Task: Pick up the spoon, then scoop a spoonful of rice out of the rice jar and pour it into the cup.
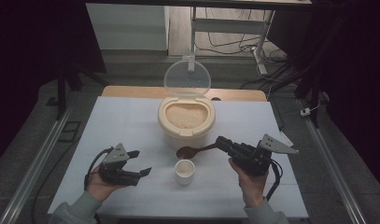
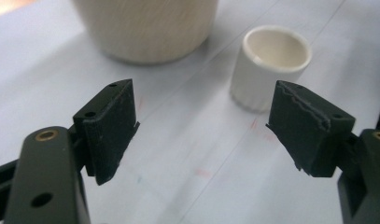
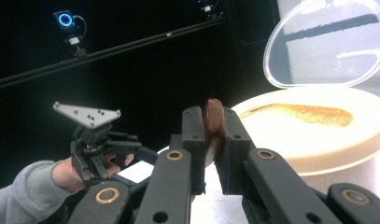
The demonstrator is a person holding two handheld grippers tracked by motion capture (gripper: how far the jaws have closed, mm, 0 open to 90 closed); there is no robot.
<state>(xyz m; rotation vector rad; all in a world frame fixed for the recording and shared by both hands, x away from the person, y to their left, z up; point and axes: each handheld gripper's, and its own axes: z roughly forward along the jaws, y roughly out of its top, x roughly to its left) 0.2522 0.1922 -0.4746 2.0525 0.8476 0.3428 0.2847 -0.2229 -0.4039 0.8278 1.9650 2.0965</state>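
No legible txt, labels or nos. anywhere.

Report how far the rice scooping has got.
Done: the rice container stands with its lid up. In hand: the right gripper clamps the wooden spoon above the white cup; the left gripper is open beside it. Left: the cup looks empty.

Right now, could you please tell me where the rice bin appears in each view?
High view: bin at centre, lid raised behind it.
Left gripper view: bin's lower wall at the top, left of centre.
Right gripper view: bin's rim at the right, under the lid.
Shared landmark: left gripper, lower left in the high view, foreground in its own, left in the right's.
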